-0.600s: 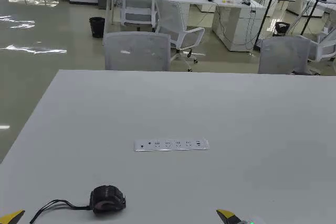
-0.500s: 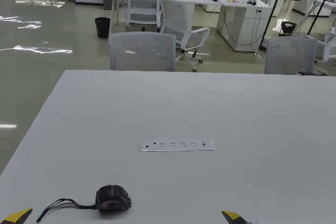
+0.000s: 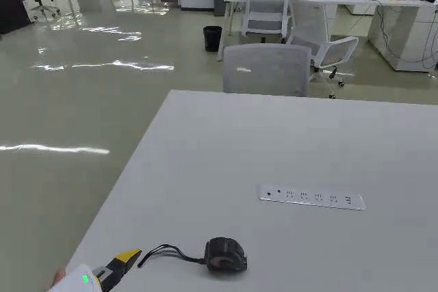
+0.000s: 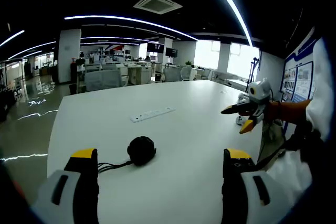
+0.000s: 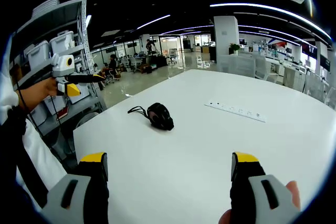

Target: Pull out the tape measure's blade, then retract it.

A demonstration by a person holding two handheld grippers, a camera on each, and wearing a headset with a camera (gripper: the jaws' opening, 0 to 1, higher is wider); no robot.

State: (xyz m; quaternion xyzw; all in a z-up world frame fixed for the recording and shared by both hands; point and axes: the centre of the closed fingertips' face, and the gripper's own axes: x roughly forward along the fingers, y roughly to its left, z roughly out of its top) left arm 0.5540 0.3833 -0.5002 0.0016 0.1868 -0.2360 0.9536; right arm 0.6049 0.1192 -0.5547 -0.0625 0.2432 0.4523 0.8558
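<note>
Two grippers, both with jaws spread wide and nothing between them. The left gripper [image 4: 161, 156] points across the white table [image 3: 274, 141] from near its left corner; in the head view one yellow tip of it pokes in at the bottom, just beside the loop end of the cord. The tape measure [image 3: 226, 254], a dark round case, lies flat on the table close to the near edge, toward that same left corner, untouched by either gripper. Its black wrist cord [image 3: 168, 252] trails off along the table toward the left gripper. The right gripper [image 5: 169, 158] looks over the table at the tape measure from farther off; in the left gripper view it is held up off the surface by the table's right side, well apart from the case. A white power strip [image 3: 311, 197] sits in the table's surface farther in, beyond the tape measure. A grey chair [image 3: 267, 70] stands at the far edge.
</note>
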